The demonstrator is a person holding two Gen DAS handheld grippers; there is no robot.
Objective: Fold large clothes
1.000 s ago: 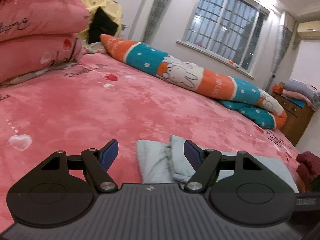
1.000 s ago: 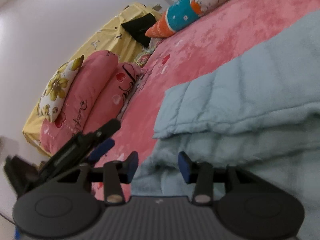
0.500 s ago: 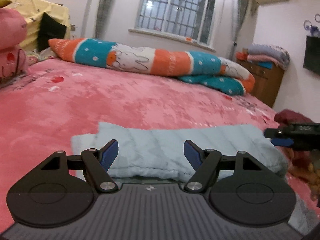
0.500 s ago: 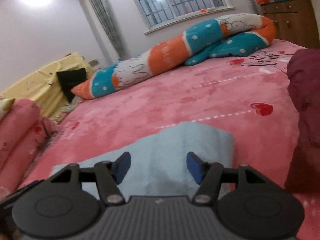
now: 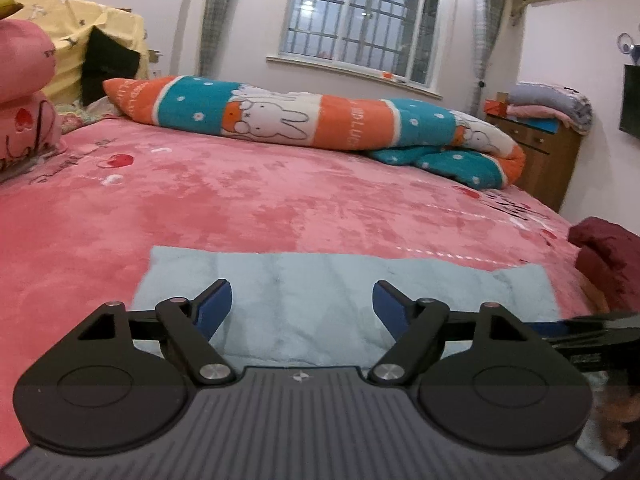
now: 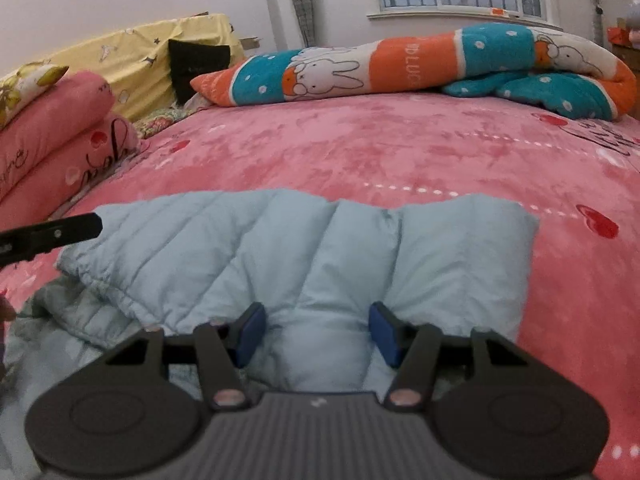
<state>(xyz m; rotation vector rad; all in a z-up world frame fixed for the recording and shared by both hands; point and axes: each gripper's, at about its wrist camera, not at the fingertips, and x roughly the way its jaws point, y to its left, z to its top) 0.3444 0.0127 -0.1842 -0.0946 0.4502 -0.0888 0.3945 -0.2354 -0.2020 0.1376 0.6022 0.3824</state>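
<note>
Jacket (image 6: 304, 248), puffy, soft and probably light, is lying folded on the bed (image 5: 280, 200). Left tongs (image 5: 302, 306) are opening, empty. Right tongs (image 6: 313, 334) are closing around a squashy fold.

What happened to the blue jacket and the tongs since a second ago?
Both views swung level to face the window. The light blue jacket, bunched a second ago, now lies as a flat folded band. The left tongs are opening wider over it; the right tongs are closing again, with jacket fabric between their pads, no clear grip. The pink bedspread and bunny quilt stayed put.
</note>
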